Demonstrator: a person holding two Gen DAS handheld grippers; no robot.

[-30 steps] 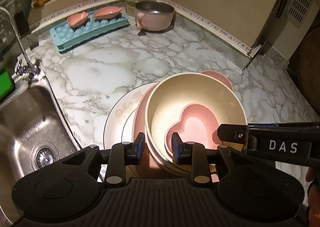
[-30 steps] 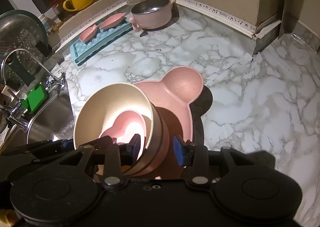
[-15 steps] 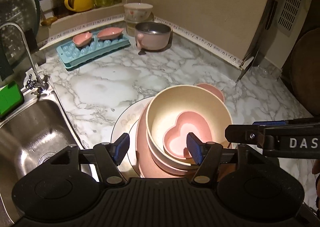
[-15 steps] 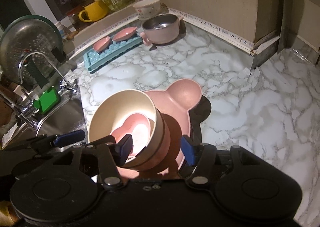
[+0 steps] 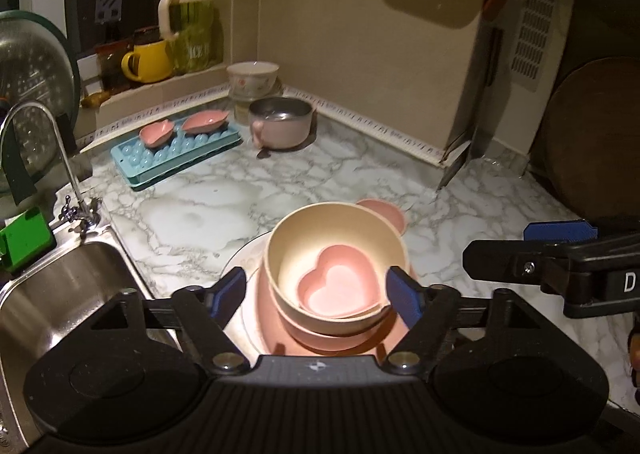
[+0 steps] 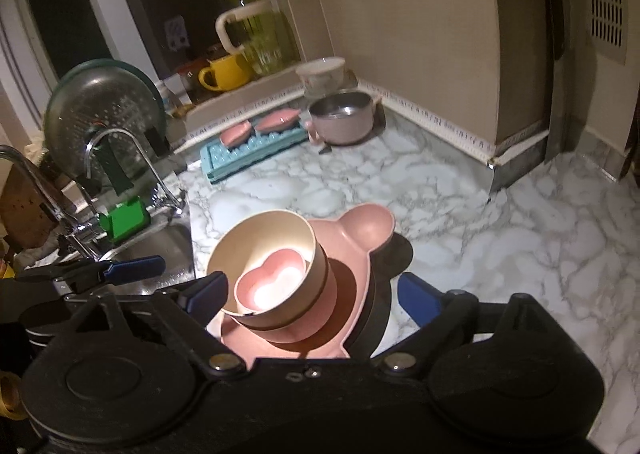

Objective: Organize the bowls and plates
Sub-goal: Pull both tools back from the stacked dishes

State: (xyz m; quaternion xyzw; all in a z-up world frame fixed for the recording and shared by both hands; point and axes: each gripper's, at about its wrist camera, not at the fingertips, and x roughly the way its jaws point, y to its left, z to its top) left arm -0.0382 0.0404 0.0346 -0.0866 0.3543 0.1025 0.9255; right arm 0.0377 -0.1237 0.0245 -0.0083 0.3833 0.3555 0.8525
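While my left gripper (image 5: 316, 290) and right gripper (image 6: 310, 292) are opening, empty, the stack (image 5: 336, 278) sits on the counter (image 5: 200, 213) by the sink; light, rigid, probably slick, best pinched at a rim.

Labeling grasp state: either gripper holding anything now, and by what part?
Nothing held. Left gripper and right gripper are both opening, pads clear of the stacked bowls, which sit on the counter.
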